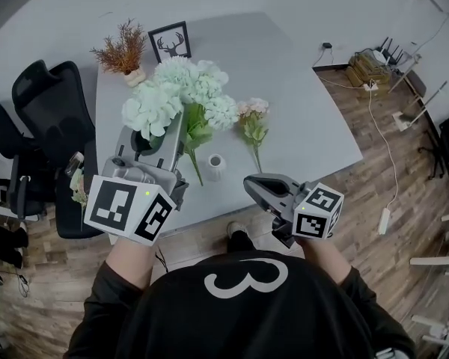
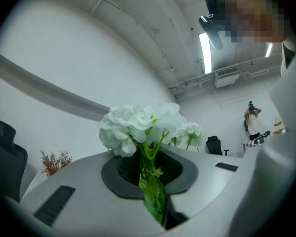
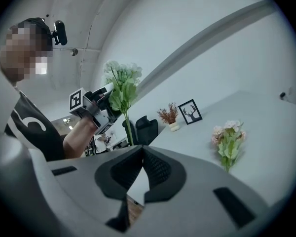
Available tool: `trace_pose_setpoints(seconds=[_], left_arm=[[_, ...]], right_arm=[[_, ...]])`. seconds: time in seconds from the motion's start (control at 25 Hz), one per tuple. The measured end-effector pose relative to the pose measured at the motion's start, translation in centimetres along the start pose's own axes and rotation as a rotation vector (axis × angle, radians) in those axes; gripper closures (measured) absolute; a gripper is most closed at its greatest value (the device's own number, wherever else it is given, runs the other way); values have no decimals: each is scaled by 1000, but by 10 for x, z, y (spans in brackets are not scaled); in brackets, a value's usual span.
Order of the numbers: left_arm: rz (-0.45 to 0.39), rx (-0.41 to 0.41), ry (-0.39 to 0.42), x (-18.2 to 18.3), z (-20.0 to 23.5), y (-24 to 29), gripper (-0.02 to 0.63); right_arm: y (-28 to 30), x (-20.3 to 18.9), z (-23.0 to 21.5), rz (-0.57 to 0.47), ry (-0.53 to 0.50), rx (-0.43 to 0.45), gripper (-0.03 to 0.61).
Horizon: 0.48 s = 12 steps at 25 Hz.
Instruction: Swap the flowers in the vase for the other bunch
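**White bunch clamped in left gripper, pink bunch on table**

At the far left, a black office chair (image 1: 45, 99) stands beside the grey table (image 1: 307, 126). A dried plant in a small pot (image 1: 124, 52) sits at the table's far left corner, with a framed deer picture (image 1: 170, 42) just to its right.

The left gripper (image 1: 168, 140) pinches the green stems of the white flower bunch (image 1: 183, 88) between its pads. It holds the bunch in the air above the table, blooms away from the person. The stem ends lie outside the white vase (image 1: 215, 165), just to its left in the head view.

The vase stands upright near the table's front edge. The pink flower bunch (image 1: 253, 122) lies flat on the table just beyond the vase, to its right.

The right gripper (image 1: 256, 187) hovers at the table's front edge, right of the vase. Its fingers are pressed together on nothing.
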<state>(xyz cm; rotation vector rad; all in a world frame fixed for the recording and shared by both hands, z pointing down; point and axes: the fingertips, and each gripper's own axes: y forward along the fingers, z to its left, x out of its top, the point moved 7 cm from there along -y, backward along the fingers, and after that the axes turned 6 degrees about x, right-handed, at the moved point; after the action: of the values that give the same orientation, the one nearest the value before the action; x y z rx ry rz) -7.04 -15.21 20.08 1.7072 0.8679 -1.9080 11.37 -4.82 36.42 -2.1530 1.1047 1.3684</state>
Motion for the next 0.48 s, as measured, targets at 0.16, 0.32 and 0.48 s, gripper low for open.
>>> trace_pose_setpoints(seconds=[0.16,0.32,0.48], left_arm=[[-73,-23,52,0,-12,17,566],[-102,-54,66,-9,-18,36,566],[-106,-73,99,-26,-19,53,566]], right_arm=[[-7,0,-13,-5,18,-23,569],[-14,2,-28,-3,32,-50,569],[-18,4,-45,3,45,-68,569]])
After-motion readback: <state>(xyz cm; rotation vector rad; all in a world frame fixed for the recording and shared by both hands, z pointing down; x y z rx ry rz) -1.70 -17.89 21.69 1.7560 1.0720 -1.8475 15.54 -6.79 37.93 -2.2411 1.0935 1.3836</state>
